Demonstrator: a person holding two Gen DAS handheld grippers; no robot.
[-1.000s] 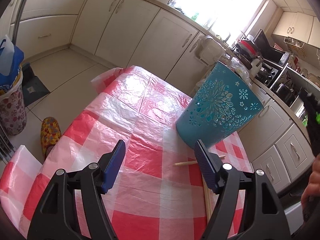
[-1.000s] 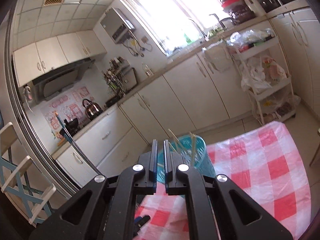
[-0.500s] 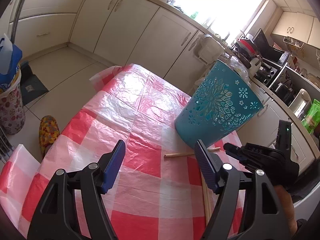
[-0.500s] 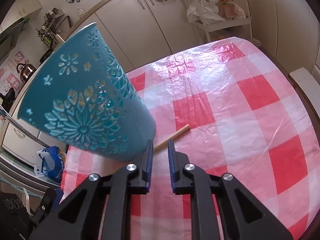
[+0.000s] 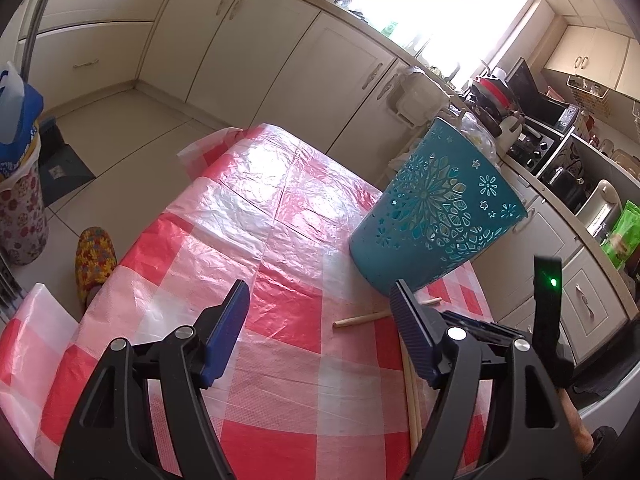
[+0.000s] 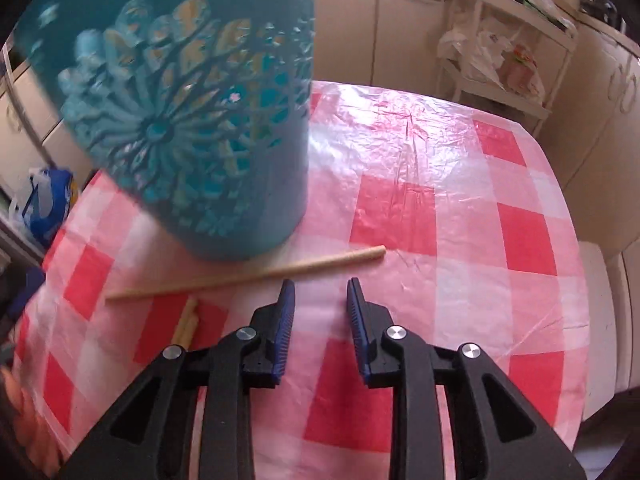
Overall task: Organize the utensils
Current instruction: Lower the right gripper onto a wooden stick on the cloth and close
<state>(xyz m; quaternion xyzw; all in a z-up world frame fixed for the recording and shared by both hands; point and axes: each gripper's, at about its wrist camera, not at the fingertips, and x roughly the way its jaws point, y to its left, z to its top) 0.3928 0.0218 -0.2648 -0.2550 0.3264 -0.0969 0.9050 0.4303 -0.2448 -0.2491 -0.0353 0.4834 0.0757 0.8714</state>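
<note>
While your right tool (image 6: 320,292) has just been opening, empty, low in frame, the pale wooden chopstick (image 6: 256,270) lies just above it below the perforated teal plastic holder (image 6: 192,120); your left tool (image 5: 320,300) gapes wide, empty.

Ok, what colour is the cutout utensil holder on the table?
Teal holder, with pierced flower and star cutouts; clearest in the left wrist view.
</note>
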